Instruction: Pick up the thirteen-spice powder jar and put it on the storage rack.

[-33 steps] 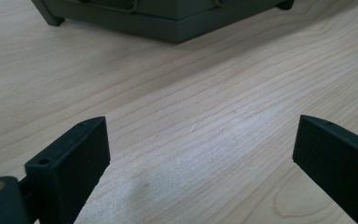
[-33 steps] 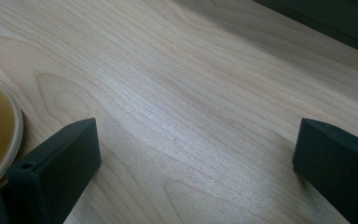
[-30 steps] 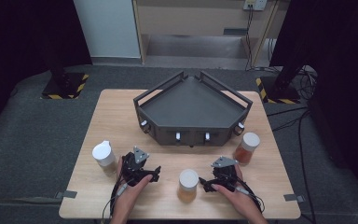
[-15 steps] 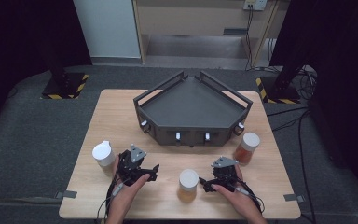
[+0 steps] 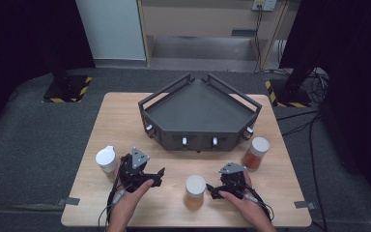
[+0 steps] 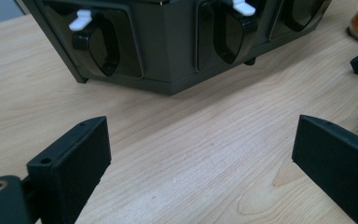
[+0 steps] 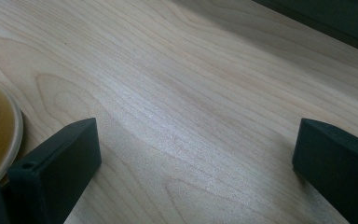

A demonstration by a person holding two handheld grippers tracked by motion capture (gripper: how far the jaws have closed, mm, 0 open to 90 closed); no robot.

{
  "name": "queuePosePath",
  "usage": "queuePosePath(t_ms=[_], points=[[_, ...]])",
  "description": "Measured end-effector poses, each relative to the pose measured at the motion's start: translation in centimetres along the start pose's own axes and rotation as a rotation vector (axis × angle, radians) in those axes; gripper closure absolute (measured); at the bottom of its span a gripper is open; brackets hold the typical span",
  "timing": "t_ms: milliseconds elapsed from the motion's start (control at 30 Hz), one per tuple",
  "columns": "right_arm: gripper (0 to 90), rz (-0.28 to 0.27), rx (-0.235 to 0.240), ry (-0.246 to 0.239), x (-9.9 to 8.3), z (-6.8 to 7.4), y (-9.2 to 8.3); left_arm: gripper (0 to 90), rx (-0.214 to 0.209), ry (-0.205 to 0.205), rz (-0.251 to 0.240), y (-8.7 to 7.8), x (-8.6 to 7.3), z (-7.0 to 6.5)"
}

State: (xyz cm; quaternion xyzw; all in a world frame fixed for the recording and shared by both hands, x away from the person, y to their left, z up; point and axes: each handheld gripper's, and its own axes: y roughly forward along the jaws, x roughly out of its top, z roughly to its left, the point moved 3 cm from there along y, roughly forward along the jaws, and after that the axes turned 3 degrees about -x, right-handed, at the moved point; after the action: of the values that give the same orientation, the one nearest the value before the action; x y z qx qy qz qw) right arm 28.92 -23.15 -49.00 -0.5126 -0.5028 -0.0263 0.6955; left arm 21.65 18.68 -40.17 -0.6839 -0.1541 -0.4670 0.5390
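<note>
**Both grippers wide open, nothing held**

The left gripper (image 5: 150, 178) sits over the near left part of the table (image 5: 116, 116), its jaws spread wide with only bare wood between them. Just left of it stands a white-capped jar (image 5: 107, 159). The right gripper (image 5: 217, 189) rests near the front edge, jaws equally wide and empty. The middle jar (image 5: 195, 191), holding amber contents, stands between the two grippers, just beside the right one's jaws. A third jar (image 5: 256, 153) stands farther right. The dark tray (image 5: 200, 104) lies beyond, at the table's far middle.
</note>
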Motion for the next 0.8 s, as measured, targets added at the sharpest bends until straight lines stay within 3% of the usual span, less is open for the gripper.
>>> queuePosePath(t_ms=[800], points=[[1.0,0.0,0.0,0.001,0.0,0.1,0.0,2.8,0.049,-0.005,-0.031,-1.8,0.6,1.0]])
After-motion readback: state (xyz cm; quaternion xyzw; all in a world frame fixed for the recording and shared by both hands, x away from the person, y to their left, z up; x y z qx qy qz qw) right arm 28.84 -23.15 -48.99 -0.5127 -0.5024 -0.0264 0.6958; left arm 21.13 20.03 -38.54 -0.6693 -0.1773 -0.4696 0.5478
